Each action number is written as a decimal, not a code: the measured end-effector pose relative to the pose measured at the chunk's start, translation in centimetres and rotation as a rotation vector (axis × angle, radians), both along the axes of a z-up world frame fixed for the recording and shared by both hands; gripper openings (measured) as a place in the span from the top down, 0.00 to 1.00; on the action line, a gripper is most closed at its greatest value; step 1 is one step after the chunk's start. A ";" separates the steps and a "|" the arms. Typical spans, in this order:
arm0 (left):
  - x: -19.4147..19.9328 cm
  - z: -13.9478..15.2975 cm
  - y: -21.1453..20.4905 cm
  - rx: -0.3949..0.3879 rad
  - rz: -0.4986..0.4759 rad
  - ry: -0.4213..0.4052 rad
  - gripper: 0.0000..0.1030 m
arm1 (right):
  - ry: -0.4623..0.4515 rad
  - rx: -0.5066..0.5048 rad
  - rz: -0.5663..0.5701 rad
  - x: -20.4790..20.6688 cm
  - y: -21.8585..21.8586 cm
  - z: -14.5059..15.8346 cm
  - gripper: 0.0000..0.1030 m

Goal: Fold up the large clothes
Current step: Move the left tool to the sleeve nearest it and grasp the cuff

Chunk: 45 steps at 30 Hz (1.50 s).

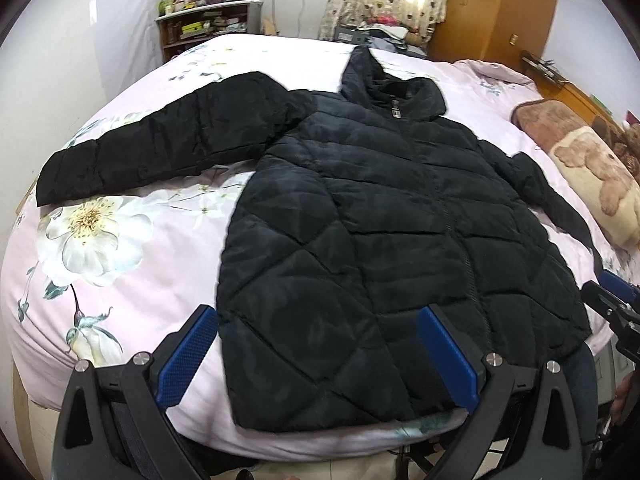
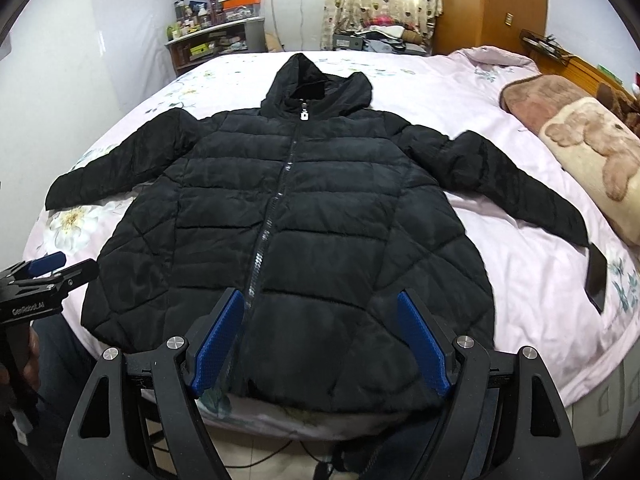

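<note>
Lying flat on floral bedsheet (image 2: 520,264), puffy black quilted jacket (image 2: 288,208), left gripper (image 1: 316,356) and right gripper (image 2: 320,344) tongs wide, holding nothing

Black quilted hooded puffer jacket (image 2: 288,216) lies flat, zipped, front up, covering the middle of the pink floral-print bedsheet (image 2: 520,272). Bare sheet lies open on either side of the body below both sleeves: a broad patch under the left sleeve (image 1: 160,148) and another under the right sleeve (image 2: 516,188). Hem sits at the near bed edge. Right side is bounded by a rolled brown-and-cream plush blanket with bear pattern (image 2: 580,144), close to the right cuff; a flat black phone-like slab (image 2: 597,278) lies on the sheet just beyond that cuff. Far edge: a cluttered wooden shelf unit (image 2: 208,46) and an orange-brown wooden wardrobe (image 2: 492,4), both well apart from the hood (image 2: 316,80).
</note>
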<state>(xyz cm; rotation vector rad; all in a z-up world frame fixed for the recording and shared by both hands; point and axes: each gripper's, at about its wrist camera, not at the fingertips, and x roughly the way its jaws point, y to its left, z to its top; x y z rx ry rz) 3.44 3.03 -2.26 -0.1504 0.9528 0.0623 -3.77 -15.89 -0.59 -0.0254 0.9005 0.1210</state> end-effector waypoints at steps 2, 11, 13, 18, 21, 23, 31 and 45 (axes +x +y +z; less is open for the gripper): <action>0.8 -0.4 1.0 0.002 0.023 0.002 0.02 | 0.005 0.003 0.012 1.1 0.4 -0.3 0.24; 4.3 -1.9 7.7 -0.046 0.164 -0.008 0.02 | 0.021 -0.022 0.084 6.2 3.1 -1.7 0.24; 5.1 -2.2 9.3 -0.042 0.201 -0.017 0.02 | 0.024 -0.030 0.099 7.3 3.7 -2.1 0.24; 6.8 -2.8 13.1 0.008 0.306 -0.044 0.02 | 0.033 -0.047 0.130 10.1 5.2 -3.1 0.24; 7.6 -3.6 16.4 -0.026 0.378 -0.051 0.02 | 0.036 -0.054 0.144 11.5 6.1 -3.6 0.24; 8.2 -4.4 18.3 -0.059 0.421 -0.042 0.02 | 0.044 -0.058 0.150 12.5 6.6 -4.2 0.24; 8.9 -6.4 24.7 -0.099 0.594 -0.056 0.03 | 0.063 -0.079 0.149 15.2 7.2 -5.5 0.24; 11.3 -6.8 27.6 -0.048 0.640 -0.113 0.51 | 0.087 -0.106 0.105 18.2 5.6 -6.9 0.24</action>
